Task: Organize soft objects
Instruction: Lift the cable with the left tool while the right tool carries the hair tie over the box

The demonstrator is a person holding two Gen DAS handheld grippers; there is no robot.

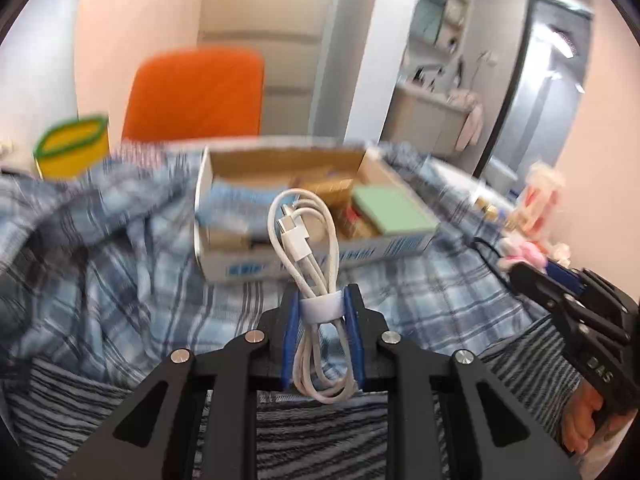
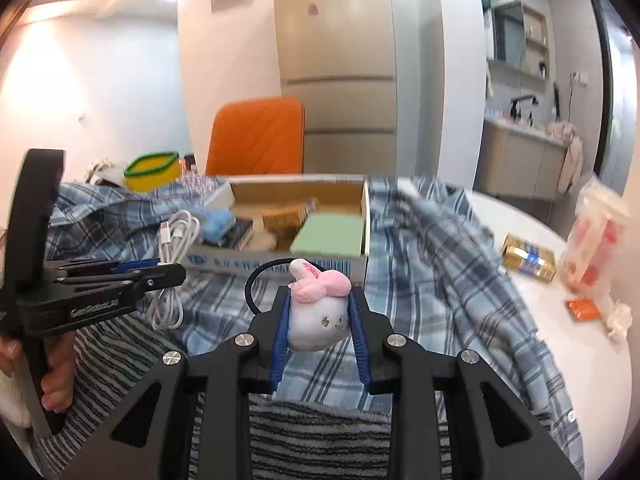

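My left gripper (image 1: 322,300) is shut on a coiled white charging cable (image 1: 306,236), gripping it at its white strap; the coil's loops stick up in front of a cardboard box (image 1: 404,246). From the right wrist view the same cable (image 2: 176,240) hangs from the left gripper (image 2: 168,274) at the left. My right gripper (image 2: 318,306) is shut on a small white plush bunny (image 2: 316,316) with a pink bow and a black elastic loop. The cardboard box (image 2: 280,266) lies just beyond, holding a green pad (image 2: 330,234) and a blue soft item (image 2: 218,218).
A blue plaid shirt (image 2: 440,256) covers the white table (image 2: 520,220), with a grey striped cloth (image 2: 320,432) nearest me. A yellow tub with a green rim (image 2: 152,170) and an orange chair (image 2: 256,140) stand behind. At the right lie a gold packet (image 2: 528,262) and a plastic bag (image 2: 596,240).
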